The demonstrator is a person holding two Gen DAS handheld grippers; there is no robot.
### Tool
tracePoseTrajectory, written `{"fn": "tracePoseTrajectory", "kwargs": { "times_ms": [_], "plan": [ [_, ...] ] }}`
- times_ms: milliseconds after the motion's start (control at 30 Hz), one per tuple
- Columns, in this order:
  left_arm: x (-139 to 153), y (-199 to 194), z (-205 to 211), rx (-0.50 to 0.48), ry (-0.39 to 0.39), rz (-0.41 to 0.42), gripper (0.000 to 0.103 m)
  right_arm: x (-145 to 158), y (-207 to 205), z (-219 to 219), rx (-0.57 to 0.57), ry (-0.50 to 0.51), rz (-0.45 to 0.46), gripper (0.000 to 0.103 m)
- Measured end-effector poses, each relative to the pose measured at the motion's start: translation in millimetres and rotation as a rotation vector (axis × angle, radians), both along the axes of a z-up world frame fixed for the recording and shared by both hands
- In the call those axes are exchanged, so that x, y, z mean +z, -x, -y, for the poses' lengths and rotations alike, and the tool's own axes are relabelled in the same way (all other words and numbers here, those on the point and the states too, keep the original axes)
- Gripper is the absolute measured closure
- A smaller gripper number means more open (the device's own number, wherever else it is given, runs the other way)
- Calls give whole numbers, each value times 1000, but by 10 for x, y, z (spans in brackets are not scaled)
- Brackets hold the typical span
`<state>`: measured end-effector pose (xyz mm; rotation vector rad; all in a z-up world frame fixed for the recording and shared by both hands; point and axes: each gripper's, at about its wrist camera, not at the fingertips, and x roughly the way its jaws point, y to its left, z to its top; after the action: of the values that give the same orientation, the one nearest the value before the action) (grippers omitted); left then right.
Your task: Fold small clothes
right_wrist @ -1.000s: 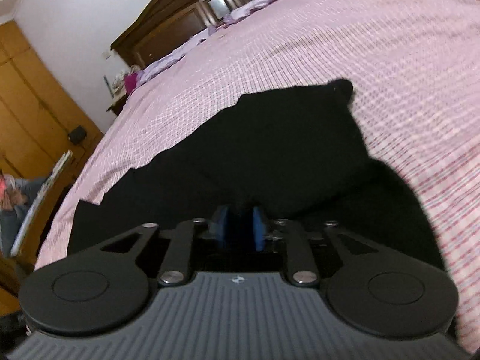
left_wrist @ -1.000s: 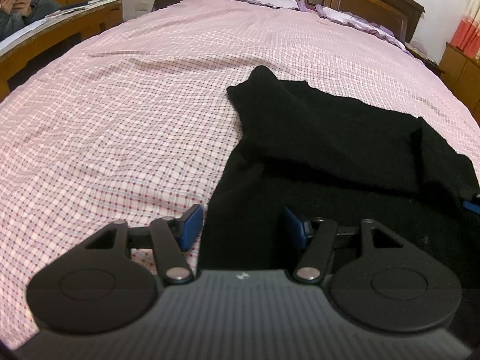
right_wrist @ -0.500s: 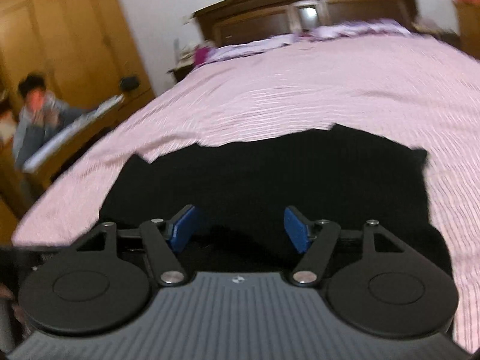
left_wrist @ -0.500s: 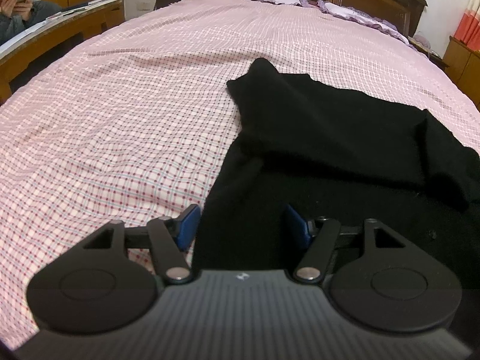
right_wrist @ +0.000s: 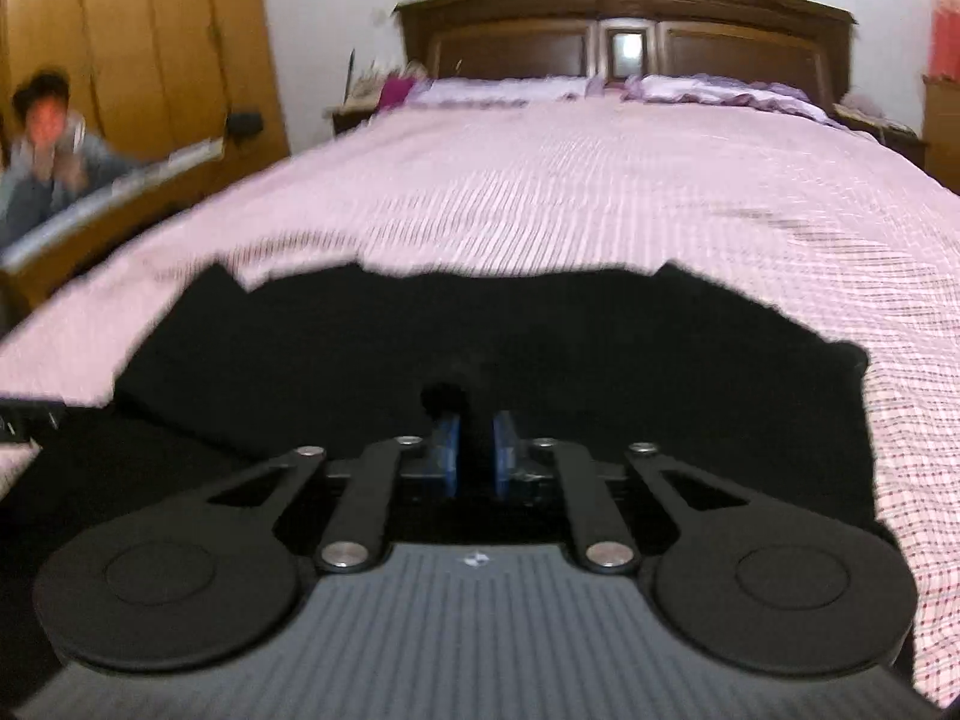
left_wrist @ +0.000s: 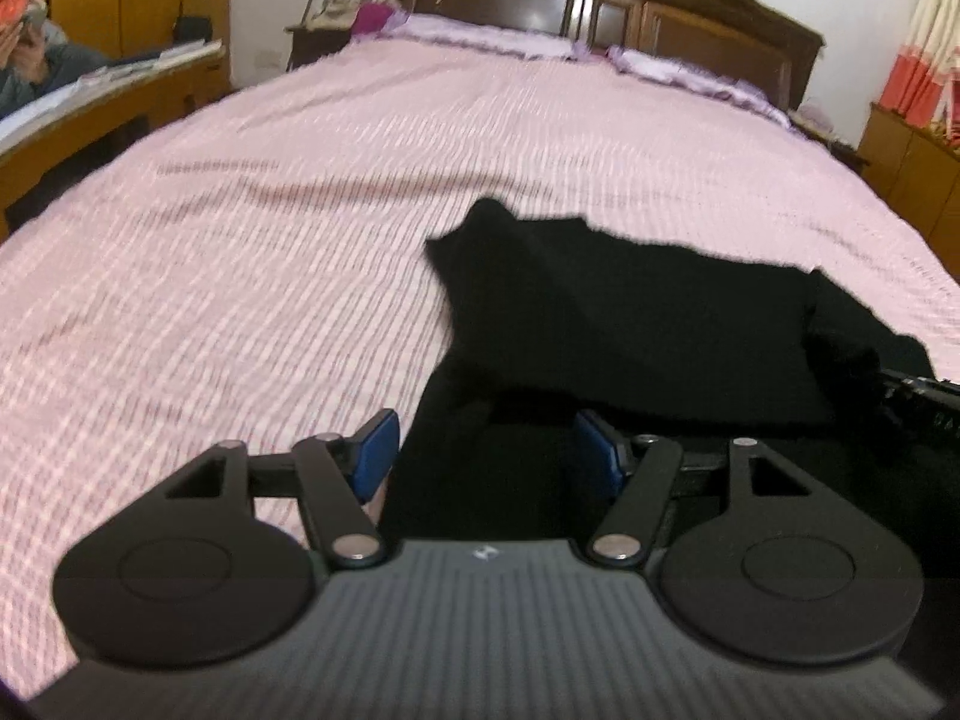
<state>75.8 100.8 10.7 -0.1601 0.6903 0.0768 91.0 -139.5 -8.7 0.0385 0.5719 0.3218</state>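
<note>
A black garment point(left_wrist: 630, 324) lies on the pink checked bedspread point(left_wrist: 240, 252), filling the lower right of the left wrist view and the lower middle of the right wrist view, where its upper layer looks already folded over the part nearer the cameras. The left gripper point(left_wrist: 483, 450) sits at the bottom centre of its frame with its blue pads wide apart, the garment's near left edge lying between them, probably so it can pinch that edge for the next fold. The right gripper point(right_wrist: 474, 450) shows its pads drawn close together with dark cloth between them, so it appears to be pinching a fold of the garment near the middle. A person point(right_wrist: 42, 150) sits at the upper left, well away, beside a wooden desk point(left_wrist: 90, 114).
</note>
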Motion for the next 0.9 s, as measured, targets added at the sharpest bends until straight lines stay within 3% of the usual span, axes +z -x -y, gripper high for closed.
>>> {"fn": "tracePoseTrajectory", "kwargs": {
  "times_ms": [300,433,833,900],
  "plan": [
    [143,-362,136,-104,58,127,37,556,-50,713,-171,-91,116,97],
    [-14,-583,195,-118,63,108,37,580,-93,1051,-249,-112,100,97],
    [-424,-849,170,-61,3,43,36,-250,-424,1475,-374,-96,-100,96],
    [-436,-853,143,-61,5,42,36,-356,-467,1529,-384,-132,-112,96]
  ]
}}
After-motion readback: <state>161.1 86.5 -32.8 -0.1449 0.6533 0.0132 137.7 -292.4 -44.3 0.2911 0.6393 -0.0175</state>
